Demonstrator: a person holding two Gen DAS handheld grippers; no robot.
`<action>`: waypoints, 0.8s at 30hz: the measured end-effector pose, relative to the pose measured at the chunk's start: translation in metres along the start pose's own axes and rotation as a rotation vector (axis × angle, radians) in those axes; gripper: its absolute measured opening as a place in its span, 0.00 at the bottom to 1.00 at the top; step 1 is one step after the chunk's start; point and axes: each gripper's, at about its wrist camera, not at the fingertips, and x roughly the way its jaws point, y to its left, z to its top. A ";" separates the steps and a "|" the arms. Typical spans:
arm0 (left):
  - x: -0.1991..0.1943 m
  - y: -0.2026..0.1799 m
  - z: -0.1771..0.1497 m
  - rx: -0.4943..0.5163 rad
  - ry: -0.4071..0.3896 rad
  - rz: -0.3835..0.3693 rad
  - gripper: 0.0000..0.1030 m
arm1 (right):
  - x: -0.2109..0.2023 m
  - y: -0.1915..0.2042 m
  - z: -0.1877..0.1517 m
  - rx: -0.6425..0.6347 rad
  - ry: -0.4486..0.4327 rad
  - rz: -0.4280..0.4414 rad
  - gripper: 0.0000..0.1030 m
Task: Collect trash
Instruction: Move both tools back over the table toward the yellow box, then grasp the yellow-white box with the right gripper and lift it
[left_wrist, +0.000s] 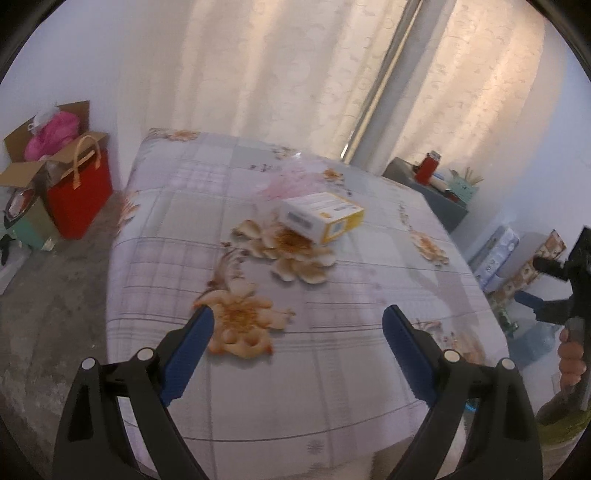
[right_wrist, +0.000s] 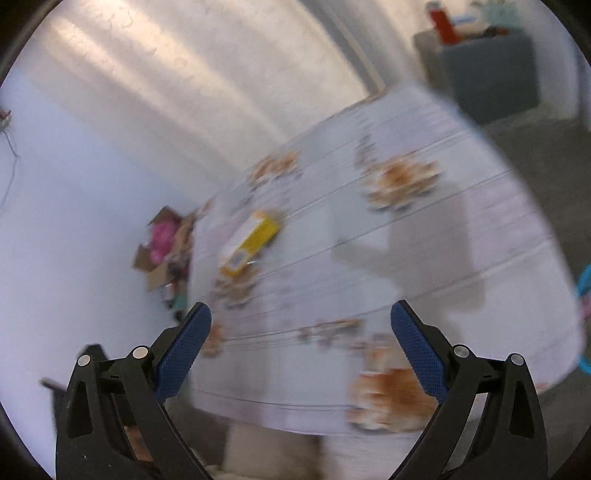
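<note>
Both grippers hang empty, jaws apart: left gripper (left_wrist: 298, 325) and right gripper (right_wrist: 301, 321) above the bed (left_wrist: 369, 350). Beyond them the white-and-yellow box (left_wrist: 320, 218) lies mid-bed, untouched, so collecting seems barely begun. Only the left view shows thin pink plastic (left_wrist: 291, 181) just behind the box; the right view is blurred.

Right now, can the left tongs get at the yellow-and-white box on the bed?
Probably yes. The left tongs are open and empty, aimed toward the box, with only bare bedspread between. They hang well short, so a forward reach is needed.
</note>
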 end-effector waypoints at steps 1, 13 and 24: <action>0.001 0.004 -0.001 -0.007 0.001 -0.001 0.88 | 0.014 0.006 0.004 0.017 0.029 0.027 0.91; 0.011 0.042 -0.016 -0.064 0.025 0.037 0.88 | 0.140 0.071 0.028 0.197 0.249 0.284 0.85; 0.021 0.056 -0.015 -0.092 0.040 0.034 0.88 | 0.230 0.055 0.028 0.421 0.362 0.249 0.68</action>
